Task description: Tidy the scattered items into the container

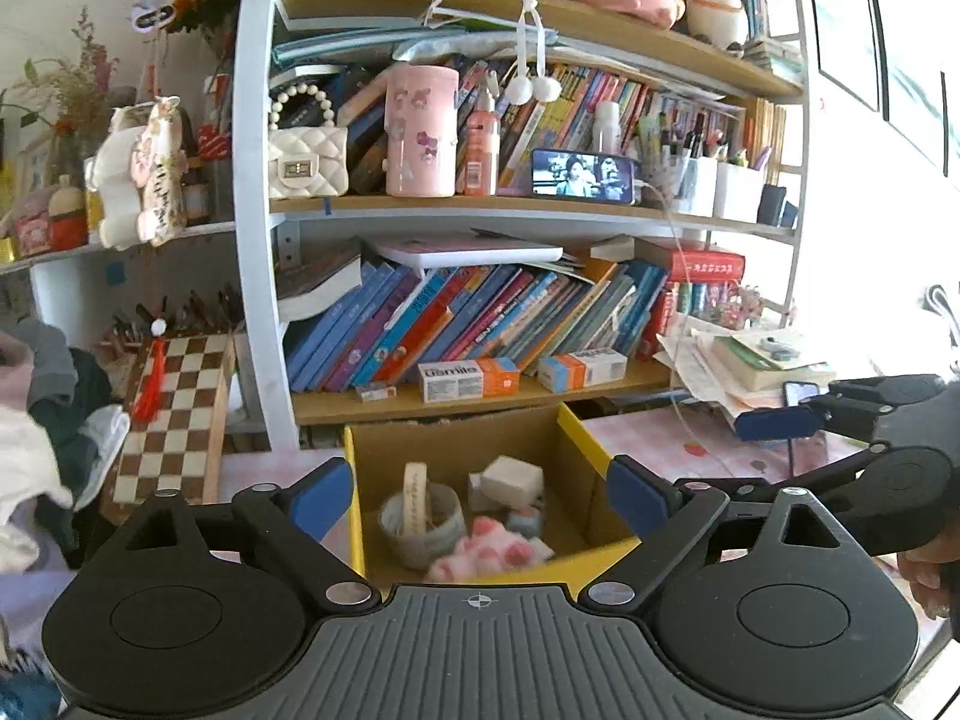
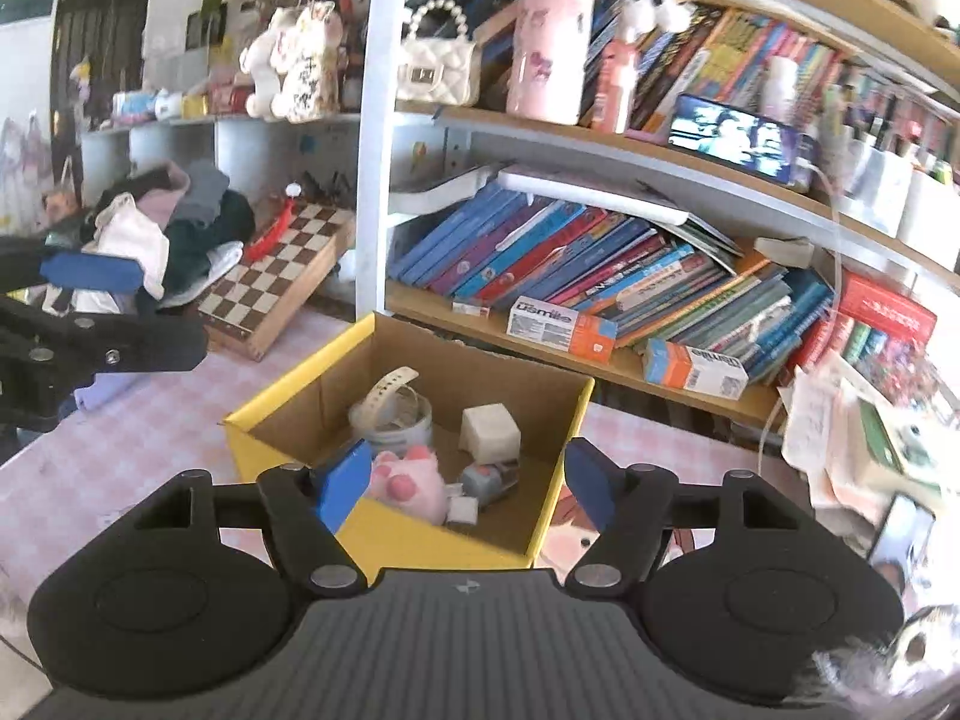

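Both released tongs, left gripper (image 1: 478, 489) and right gripper (image 2: 465, 483), are held empty above the yellow box (image 2: 384, 531), its gathered items apparently already dropped in

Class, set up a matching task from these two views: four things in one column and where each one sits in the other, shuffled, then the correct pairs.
Things:
1. pink plush paw
2. chessboard
3. phone playing video
4. toothpaste box

Places:
A. bottom shelf, before the books
B. inside the yellow box
C. left of the bookcase, leaning
D. middle shelf

Pairs: 1-B, 2-C, 3-D, 4-A
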Demonstrator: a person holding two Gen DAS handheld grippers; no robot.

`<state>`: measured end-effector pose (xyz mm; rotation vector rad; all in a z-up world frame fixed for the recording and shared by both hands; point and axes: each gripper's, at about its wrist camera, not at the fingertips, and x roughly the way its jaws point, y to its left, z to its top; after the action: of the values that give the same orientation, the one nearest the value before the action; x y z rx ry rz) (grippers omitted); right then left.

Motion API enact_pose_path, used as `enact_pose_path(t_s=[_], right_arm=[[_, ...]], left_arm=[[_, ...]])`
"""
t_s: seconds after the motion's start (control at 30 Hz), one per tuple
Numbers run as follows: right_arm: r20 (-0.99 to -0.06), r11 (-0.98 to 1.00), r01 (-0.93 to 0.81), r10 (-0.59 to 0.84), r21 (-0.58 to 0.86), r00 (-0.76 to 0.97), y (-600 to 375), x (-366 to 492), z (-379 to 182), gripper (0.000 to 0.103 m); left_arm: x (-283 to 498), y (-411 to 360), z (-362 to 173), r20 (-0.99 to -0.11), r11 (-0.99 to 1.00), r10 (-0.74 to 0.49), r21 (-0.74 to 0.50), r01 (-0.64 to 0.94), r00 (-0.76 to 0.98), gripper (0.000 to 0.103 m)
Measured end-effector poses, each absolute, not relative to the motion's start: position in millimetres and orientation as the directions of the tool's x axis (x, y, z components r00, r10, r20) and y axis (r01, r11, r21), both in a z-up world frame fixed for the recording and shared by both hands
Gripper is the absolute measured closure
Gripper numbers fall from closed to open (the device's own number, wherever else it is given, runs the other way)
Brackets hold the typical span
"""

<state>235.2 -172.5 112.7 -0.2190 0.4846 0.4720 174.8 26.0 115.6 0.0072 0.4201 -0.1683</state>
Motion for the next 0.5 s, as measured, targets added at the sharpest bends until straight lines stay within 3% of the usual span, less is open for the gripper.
enact_pose_path(t_s=[0.5], right_arm=[[-0.493, 0.929, -0.364, 0.285, -0.071, 0.822, -191, 135, 67, 0.023]], left_arm=[[88, 18, 75, -0.444, 0.992, -0.124, -0.019, 0.129, 0.887, 0.002]])
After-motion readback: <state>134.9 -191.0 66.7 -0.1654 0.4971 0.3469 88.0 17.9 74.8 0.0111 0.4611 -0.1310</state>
